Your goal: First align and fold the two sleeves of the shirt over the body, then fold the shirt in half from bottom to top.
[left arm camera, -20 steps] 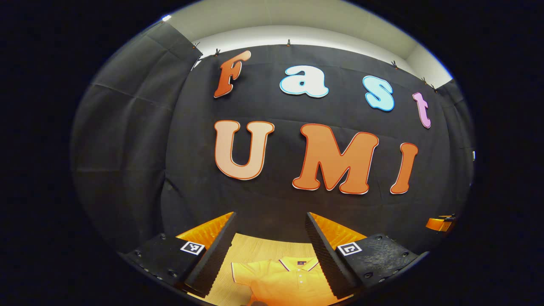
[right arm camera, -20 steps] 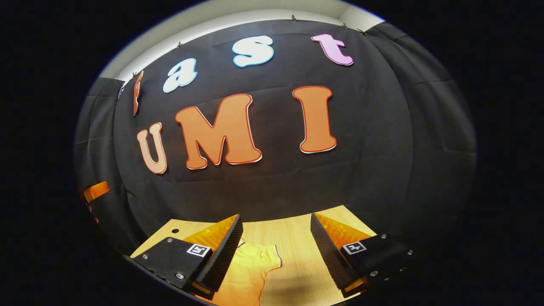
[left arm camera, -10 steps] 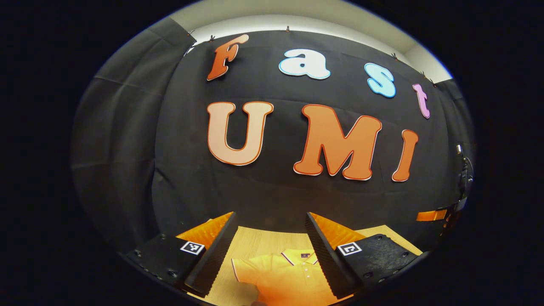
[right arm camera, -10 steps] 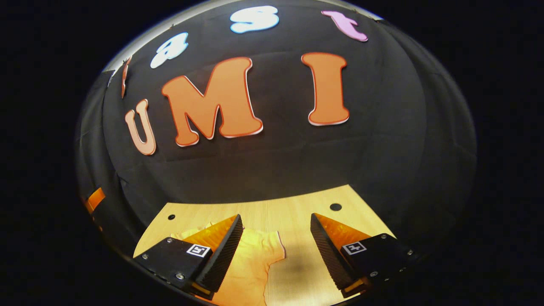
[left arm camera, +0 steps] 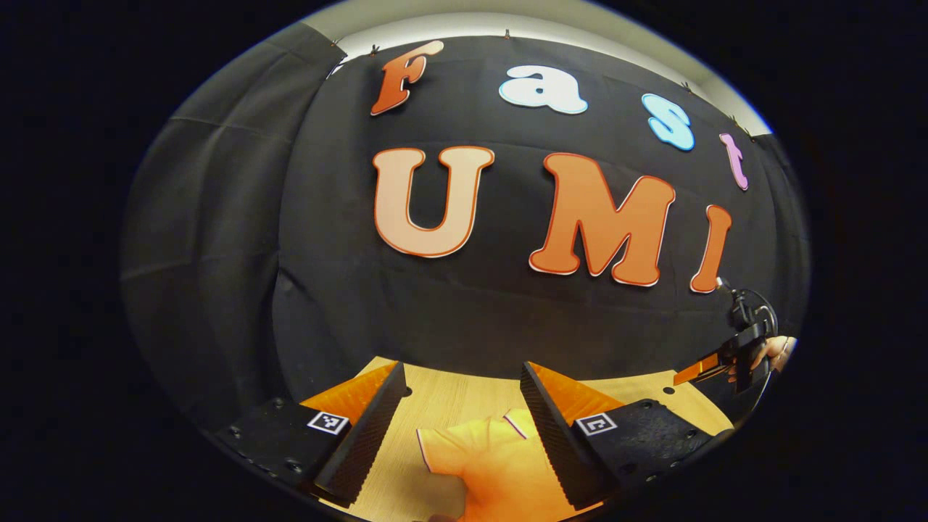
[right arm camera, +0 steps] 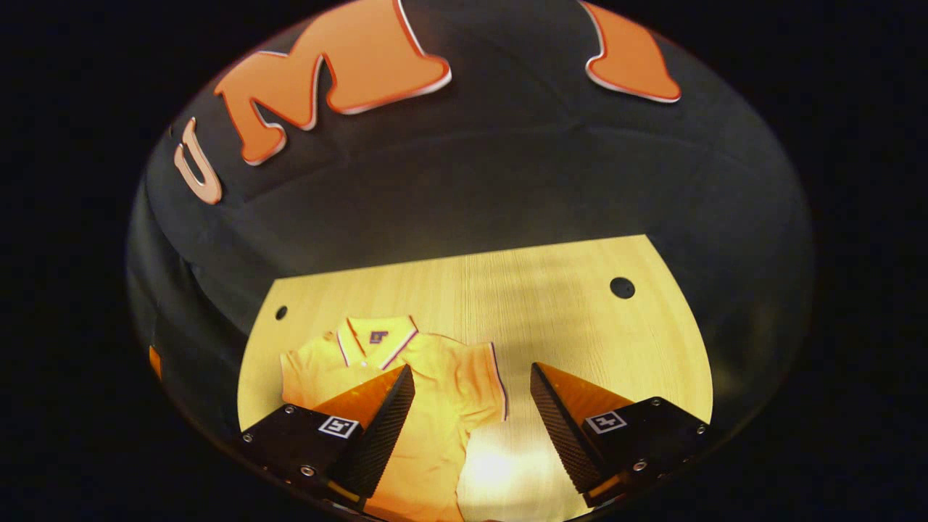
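While collar [right arm camera: 377, 338] faces right tool [right arm camera: 471, 413], left sees sleeve [left arm camera: 444, 451].

Bare table [right arm camera: 580, 304] lies open right of the shirt [right arm camera: 435, 377]; the booth wall [right arm camera: 471, 188] closes the far edge.

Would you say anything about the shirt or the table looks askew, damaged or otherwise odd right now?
Nothing stands out. The shirt lies flat on the wooden table, collar toward the wall, both sleeves still spread and unfolded. Both hand-held grippers, left and right, are open above it.
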Demonstrator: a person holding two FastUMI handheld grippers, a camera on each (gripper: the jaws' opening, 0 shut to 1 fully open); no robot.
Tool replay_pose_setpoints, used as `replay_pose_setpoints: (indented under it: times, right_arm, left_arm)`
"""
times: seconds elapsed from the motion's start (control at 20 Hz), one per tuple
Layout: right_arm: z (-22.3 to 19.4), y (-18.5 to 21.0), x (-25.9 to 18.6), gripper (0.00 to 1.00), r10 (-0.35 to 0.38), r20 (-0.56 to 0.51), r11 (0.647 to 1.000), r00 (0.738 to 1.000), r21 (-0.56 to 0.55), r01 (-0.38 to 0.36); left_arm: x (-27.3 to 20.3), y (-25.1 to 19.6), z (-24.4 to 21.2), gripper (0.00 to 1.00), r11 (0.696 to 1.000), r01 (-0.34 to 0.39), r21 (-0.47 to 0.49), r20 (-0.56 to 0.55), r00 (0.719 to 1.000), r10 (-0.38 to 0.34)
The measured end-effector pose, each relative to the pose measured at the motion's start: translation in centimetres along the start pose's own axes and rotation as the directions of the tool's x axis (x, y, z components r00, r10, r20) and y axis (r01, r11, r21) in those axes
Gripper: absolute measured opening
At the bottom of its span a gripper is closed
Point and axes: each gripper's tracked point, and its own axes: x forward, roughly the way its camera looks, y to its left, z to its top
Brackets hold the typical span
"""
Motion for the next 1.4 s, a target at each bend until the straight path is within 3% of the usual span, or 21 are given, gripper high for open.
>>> replay_pose_setpoints:
  times: [0.25,0.5,0.8,0.85,1.05,1.1,1.15,1.2,1.25,1.4]
  right_arm:
    - [-4.4,-1.1,8.5,0.98,-0.022,-0.249,1.0,0.968,0.007,0.024]
    - [-7.8,-3.0,14.0,0.98,-0.069,-0.39,0.997,0.918,0.003,0.076]
    - [-10.0,-3.2,16.0,0.98,-0.109,-0.449,0.994,0.887,-0.065,0.089]
    - [-9.8,-3.1,16.3,0.98,-0.11,-0.437,0.994,0.893,-0.069,0.089]
    - [-10.0,-3.5,16.1,0.88,-0.145,-0.448,0.989,0.882,-0.056,0.134]
    - [-10.1,-3.4,15.9,0.69,-0.143,-0.465,0.989,0.874,-0.041,0.141]
    - [-10.6,-3.3,15.5,0.61,-0.143,-0.482,0.989,0.864,-0.03,0.147]
    - [-10.8,-3.2,15.5,0.41,-0.138,-0.485,0.988,0.864,-0.013,0.151]
    - [-10.5,-3.1,15.6,0.28,-0.132,-0.477,0.988,0.869,0.003,0.152]
    - [-10.1,-2.6,15.7,0.1,-0.096,-0.436,0.992,0.895,0.034,0.123]
  left_arm:
    - [1.5,2.6,-2.0,0.98,0.998,-0.057,-0.017,-0.051,0.997,0.056]
    - [2.7,3.8,-4.0,0.98,0.994,-0.089,-0.058,-0.107,0.991,0.083]
    - [3.2,4.2,-5.1,0.98,0.995,-0.1,-0.027,-0.131,0.987,0.095]
    - [3.2,4.1,-5.2,0.98,0.995,-0.097,-0.027,-0.132,0.987,0.092]
    - [3.3,4.1,-5.7,0.98,0.994,-0.095,-0.045,-0.142,0.986,0.088]
    - [3.3,4.1,-5.8,0.98,0.994,-0.094,-0.05,-0.146,0.986,0.085]
    - [3.3,4.1,-5.9,0.98,0.994,-0.093,-0.053,-0.151,0.985,0.084]
    - [3.3,4.1,-6.0,0.98,0.994,-0.093,-0.053,-0.155,0.984,0.084]
    - [3.3,4.1,-6.0,0.98,0.994,-0.095,-0.053,-0.155,0.984,0.086]
    - [3.3,4.1,-5.7,0.98,0.995,-0.093,-0.047,-0.148,0.985,0.085]
